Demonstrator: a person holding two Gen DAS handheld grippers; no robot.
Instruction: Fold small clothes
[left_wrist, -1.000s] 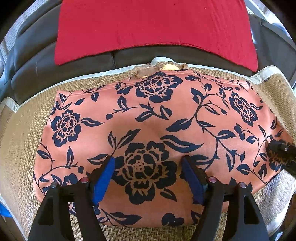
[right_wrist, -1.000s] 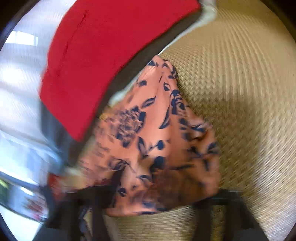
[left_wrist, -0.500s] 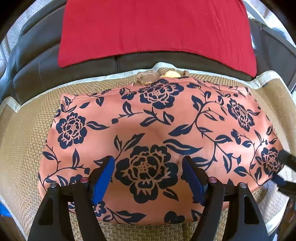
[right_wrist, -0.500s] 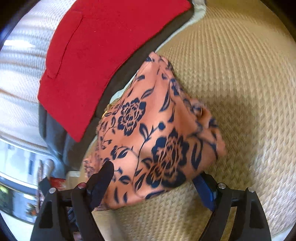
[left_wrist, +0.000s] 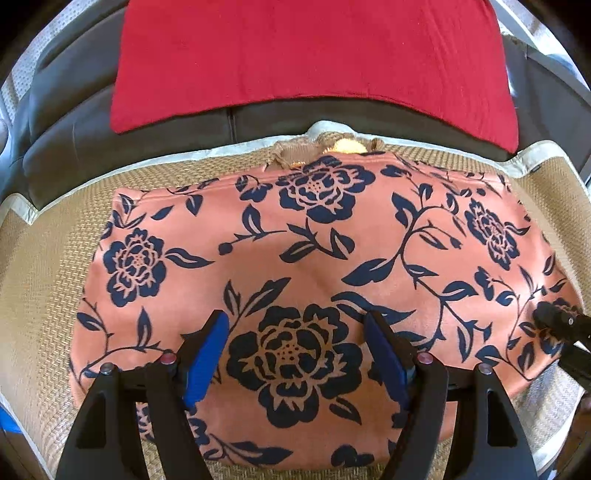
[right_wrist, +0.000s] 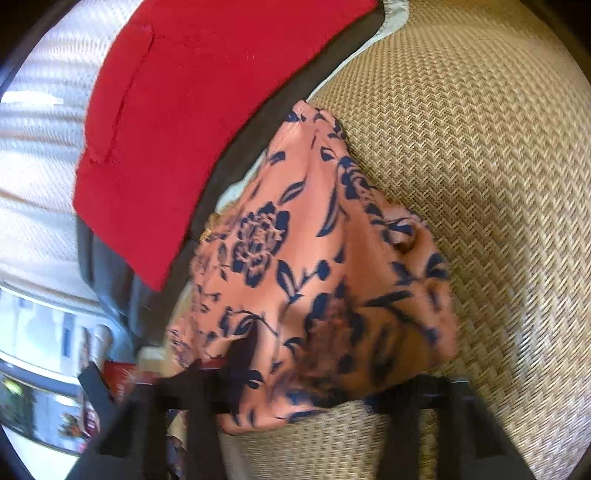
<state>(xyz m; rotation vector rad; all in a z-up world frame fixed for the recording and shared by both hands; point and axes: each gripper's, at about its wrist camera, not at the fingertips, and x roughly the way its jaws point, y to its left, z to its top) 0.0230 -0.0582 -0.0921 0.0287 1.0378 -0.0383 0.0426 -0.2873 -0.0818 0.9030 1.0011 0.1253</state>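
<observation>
The floral garment (left_wrist: 295, 266) lies spread flat on the woven mat (left_wrist: 44, 266), its far edge near the mat's back edge, below the red cushion (left_wrist: 310, 55). To fold it well, the right-hand end should be lifted clear and carried across so that the edges meet squarely, while the left side pins the cloth. The right gripper (right_wrist: 314, 373) has just been closing and now pinches that end, which bunches between its jaws; the left gripper (left_wrist: 295, 354) stands spread wide over the cloth's near edge, gripping nothing.
</observation>
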